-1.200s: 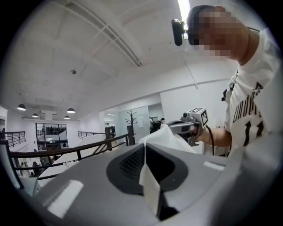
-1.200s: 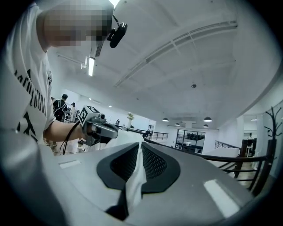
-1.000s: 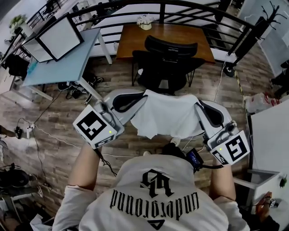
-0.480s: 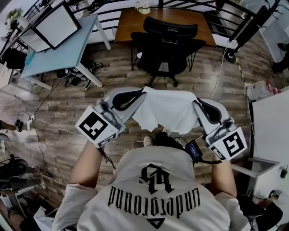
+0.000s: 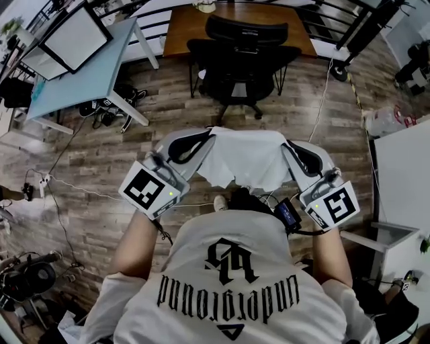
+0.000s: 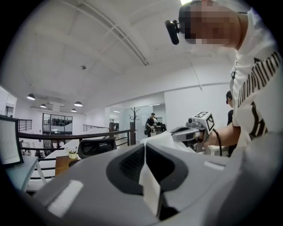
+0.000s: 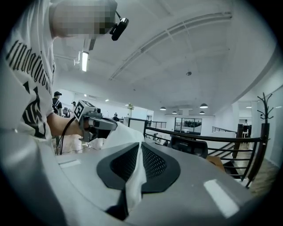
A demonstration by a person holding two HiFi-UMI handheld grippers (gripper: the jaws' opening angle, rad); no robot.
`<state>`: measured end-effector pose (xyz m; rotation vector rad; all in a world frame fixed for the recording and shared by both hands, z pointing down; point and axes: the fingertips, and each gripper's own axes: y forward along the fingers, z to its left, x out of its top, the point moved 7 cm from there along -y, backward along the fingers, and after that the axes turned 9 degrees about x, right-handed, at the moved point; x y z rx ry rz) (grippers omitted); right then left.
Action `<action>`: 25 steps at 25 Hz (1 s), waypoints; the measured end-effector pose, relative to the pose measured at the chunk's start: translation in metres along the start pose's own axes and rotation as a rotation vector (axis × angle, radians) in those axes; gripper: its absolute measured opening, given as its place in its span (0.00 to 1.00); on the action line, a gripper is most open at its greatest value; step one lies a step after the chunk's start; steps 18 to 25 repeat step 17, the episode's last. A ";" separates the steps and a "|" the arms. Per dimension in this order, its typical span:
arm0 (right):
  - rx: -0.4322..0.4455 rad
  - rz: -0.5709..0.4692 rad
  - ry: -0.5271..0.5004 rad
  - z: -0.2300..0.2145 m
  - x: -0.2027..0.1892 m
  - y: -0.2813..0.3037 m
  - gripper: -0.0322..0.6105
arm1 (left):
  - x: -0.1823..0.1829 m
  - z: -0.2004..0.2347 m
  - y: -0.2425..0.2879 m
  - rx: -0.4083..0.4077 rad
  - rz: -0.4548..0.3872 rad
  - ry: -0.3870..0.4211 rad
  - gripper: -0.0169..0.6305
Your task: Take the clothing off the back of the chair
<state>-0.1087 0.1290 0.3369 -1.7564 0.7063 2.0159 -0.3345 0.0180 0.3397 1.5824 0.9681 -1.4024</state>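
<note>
A white garment (image 5: 245,160) hangs spread between my two grippers in front of the person's chest, clear of the black office chair (image 5: 240,64) farther ahead. My left gripper (image 5: 209,138) is shut on the garment's left edge; a fold of white cloth (image 6: 149,185) is pinched between its jaws. At the garment's right edge my right gripper (image 5: 287,142) is shut too, with white cloth (image 7: 135,178) caught between its jaws. The chair's back (image 5: 246,30) is bare and faces a brown desk (image 5: 181,27).
A light blue table (image 5: 94,74) with a monitor (image 5: 70,40) stands at the left, cables and shoes beneath it. A black railing (image 5: 342,17) runs along the far side. A white surface (image 5: 403,181) stands at the right. Wooden floor (image 5: 87,195) lies below.
Both grippers have come down and back toward the person with the garment stretched between them. The chair now lies farther ahead of the cloth.
</note>
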 end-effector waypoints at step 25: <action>-0.003 0.030 0.016 -0.004 -0.012 0.003 0.08 | -0.012 0.002 0.008 -0.003 0.000 -0.025 0.11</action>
